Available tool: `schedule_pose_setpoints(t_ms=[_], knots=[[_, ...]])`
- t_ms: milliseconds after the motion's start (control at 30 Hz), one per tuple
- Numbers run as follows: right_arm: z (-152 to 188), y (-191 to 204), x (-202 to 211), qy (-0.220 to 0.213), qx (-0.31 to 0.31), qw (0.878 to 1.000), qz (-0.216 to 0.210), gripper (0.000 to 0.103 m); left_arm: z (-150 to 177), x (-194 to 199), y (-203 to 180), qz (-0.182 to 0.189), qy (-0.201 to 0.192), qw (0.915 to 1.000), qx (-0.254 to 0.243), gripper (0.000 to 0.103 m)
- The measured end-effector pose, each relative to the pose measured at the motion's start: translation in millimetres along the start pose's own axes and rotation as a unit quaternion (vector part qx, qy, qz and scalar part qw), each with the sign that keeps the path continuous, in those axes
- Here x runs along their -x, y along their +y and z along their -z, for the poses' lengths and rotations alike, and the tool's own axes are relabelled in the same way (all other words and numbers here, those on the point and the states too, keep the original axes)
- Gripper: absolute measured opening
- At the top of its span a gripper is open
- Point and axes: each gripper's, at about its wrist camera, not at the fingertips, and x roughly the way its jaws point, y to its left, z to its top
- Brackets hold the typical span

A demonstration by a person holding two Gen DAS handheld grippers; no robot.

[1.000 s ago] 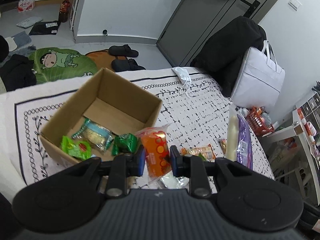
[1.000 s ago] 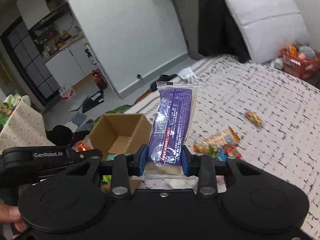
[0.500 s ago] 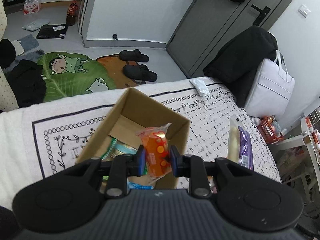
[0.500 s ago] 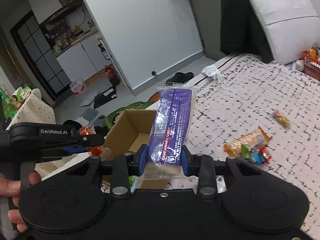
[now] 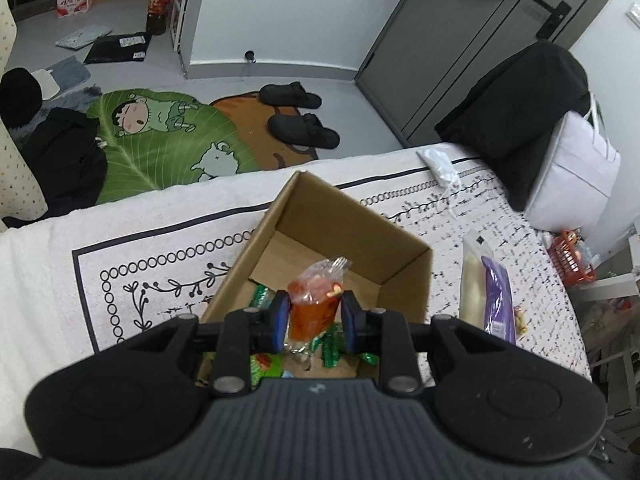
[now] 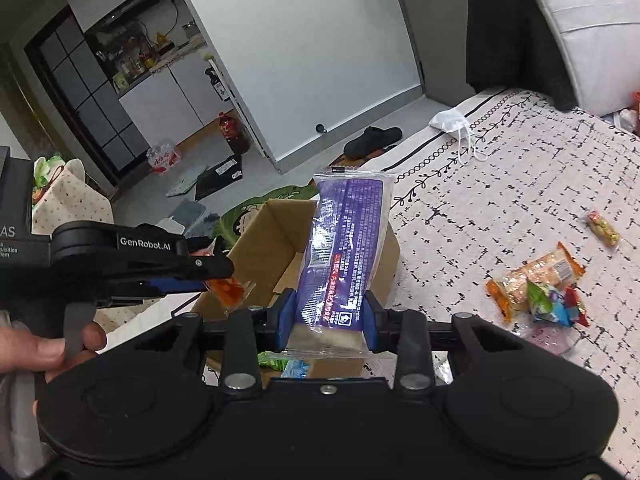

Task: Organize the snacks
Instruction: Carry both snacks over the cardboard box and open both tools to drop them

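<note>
The left gripper (image 5: pixel 314 322) pinches an orange snack packet (image 5: pixel 316 304) between its blue pads; the packet stands upright from the jaws, its crimped clear top pointing away from the gripper. Directly ahead of and below this gripper sits an open cardboard box (image 5: pixel 360 232) on the patterned bed cover (image 5: pixel 160 264). Green-wrapped snacks (image 5: pixel 332 346) lie on the box floor just under the jaws.

The right gripper (image 6: pixel 328 316) is clamped on a long purple snack packet (image 6: pixel 344 248), gripped near its lower end so that most of its length rises upright ahead of the fingers. In the left wrist view the same purple packet (image 5: pixel 494 300) appears to the right of the left gripper, just beside the box's right wall.

In the right wrist view, the cardboard box (image 6: pixel 264 248) lies directly beyond the purple packet, with a green snack and a blue snack visible low behind the jaws. The left gripper (image 6: pixel 218 278) enters from the left, over the near left part of the box, carrying the orange packet (image 6: pixel 230 290). The person's left hand (image 6: pixel 44 350) holds its handle.

To the right of the right gripper, a small pile of loose snacks (image 6: pixel 536 292) rests on the bed cover, with a single small packet (image 6: pixel 602 228) lying farther off, well apart from the box. A white face mask (image 6: pixel 450 122) lies far ahead near the bed's edge.
</note>
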Motion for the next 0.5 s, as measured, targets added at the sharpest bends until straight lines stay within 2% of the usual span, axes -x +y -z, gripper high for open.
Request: schedule_pose_setpoints(t_ms=[133,500], knots=[[-3.8,4.8,-11.9,0.009,0.000,1.000,-0.004,0.034,-5.8,-4.5,5.3,-0.016,0.005,0.9999,0.003,0.029],[-1.2,21.8,-40.9,0.027,0.013,0.999,-0.012,0.035,-18.2,-9.6,12.1,-0.018,0.017,0.9996,0.013,0.039]])
